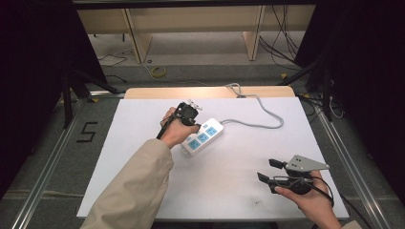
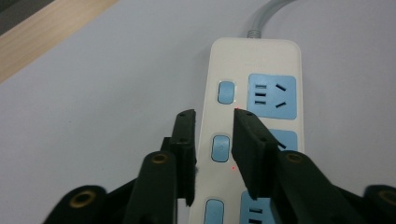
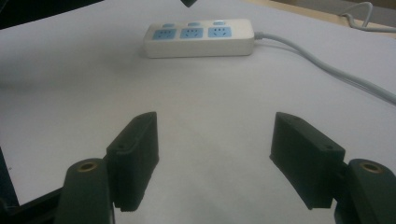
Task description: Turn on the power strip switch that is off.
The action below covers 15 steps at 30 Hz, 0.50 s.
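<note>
Hovering my left gripper (image 2: 214,119) over the power strip (image 2: 254,121).
Its jaws stand narrowly apart above a blue switch (image 2: 220,148); my right gripper (image 3: 215,135) gapes wide.

Power strip (image 2: 254,121) glossy white plastic, blue sockets; left gripper (image 2: 214,122) matt black plastic; table (image 1: 143,133) matt white, smooth.

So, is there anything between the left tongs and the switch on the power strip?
Nothing visible is in the way. The left tongs hang just above the power strip, and the middle switch shows bare in the narrow gap between the jaws. The white table lies beside it.
</note>
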### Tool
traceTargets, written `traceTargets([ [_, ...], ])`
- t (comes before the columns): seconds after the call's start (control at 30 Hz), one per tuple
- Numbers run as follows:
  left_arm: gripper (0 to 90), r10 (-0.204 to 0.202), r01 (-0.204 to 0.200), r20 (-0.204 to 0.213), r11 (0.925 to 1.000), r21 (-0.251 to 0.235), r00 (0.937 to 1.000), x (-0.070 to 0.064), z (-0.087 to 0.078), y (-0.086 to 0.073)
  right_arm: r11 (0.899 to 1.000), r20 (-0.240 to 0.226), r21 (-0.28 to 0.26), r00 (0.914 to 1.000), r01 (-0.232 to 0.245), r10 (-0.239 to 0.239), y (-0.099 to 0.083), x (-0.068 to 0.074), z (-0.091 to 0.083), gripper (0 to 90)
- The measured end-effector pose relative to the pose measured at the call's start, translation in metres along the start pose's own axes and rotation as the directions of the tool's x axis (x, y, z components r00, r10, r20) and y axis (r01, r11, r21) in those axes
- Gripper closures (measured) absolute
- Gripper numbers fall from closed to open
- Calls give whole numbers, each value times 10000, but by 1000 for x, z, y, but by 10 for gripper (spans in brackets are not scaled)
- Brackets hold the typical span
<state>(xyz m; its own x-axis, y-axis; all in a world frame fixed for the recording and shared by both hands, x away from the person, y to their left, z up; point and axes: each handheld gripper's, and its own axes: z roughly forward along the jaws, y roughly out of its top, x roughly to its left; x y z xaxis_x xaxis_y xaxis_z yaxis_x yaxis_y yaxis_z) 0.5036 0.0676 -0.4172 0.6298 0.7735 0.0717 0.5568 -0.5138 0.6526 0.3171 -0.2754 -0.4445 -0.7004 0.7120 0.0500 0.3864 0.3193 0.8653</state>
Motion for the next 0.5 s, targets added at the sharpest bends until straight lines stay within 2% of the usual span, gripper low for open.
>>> traceTargets([
  [0.1,517,10,-11,-14,9986,-524,10000,3,-11,-4,10000,11,-18,10000,5,-5,0,0,0,325],
  [0.23,384,-112,77,-448,9969,-787,9989,8,-27,-13,10000,14,-14,10000,-1,1,0,-1,0,324],
  [0.3,345,-281,245,-399,9957,-889,9988,8,-35,-17,10000,23,-5,10000,-27,27,0,-1,0,323],
  [0.33,306,-226,197,-297,9952,-959,9993,8,-39,-20,10000,25,-5,10000,-29,29,0,-1,0,323],
  [0.5,263,81,-68,79,9873,-1587,9999,6,-56,-36,10000,71,28,10000,-68,68,-1,-2,1,321],
])
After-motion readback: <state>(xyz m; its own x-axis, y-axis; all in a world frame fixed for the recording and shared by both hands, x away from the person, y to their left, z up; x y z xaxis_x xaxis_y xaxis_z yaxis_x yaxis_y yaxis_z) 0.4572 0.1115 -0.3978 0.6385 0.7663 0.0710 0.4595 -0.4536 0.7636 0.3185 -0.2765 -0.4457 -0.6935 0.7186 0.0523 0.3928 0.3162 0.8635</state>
